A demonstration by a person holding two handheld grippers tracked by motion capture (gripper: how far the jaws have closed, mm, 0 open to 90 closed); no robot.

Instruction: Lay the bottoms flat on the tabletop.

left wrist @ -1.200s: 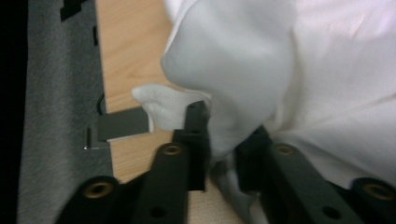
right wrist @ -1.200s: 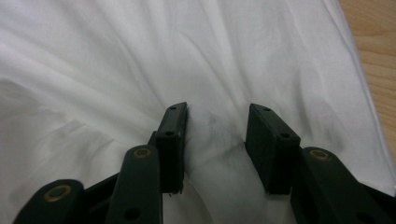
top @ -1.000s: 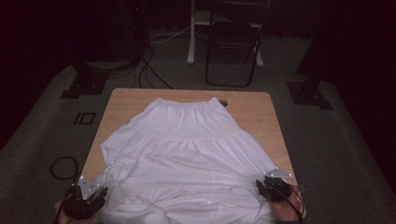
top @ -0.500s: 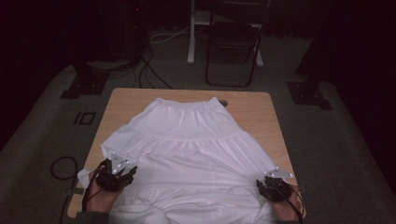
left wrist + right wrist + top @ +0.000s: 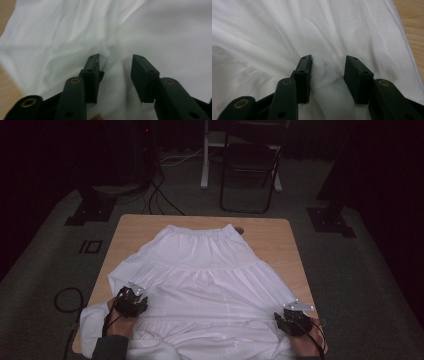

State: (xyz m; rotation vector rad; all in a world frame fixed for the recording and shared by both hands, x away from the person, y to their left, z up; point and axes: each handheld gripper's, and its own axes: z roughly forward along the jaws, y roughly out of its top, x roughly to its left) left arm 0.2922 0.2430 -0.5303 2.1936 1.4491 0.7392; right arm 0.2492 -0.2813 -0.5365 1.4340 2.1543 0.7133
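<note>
A white tiered skirt (image 5: 210, 270) lies spread on the wooden table (image 5: 270, 232), waistband at the far side and hem toward me. My left gripper (image 5: 132, 300) rests on the skirt's left part. In the left gripper view its jaws (image 5: 115, 58) have just been closing, with a low ridge of cloth (image 5: 162, 30) between the pads and gaps still on both sides. My right gripper (image 5: 292, 320) sits at the near right hem. In the right gripper view (image 5: 328, 60) a thick bunched fold of the skirt (image 5: 274, 30) fills the space between the pads, which grip it.
A small dark object (image 5: 240, 230) lies by the waistband at the far edge. Bare wood shows right of the skirt (image 5: 412, 37). On the floor stand a folding chair (image 5: 247, 165), cables (image 5: 160, 195), two black base plates (image 5: 87, 212) and a cable loop (image 5: 67, 299).
My left gripper has moved from the near left corner forward and inward onto the skirt, leaving the hem corner lying behind it. The right gripper has stayed put.
</note>
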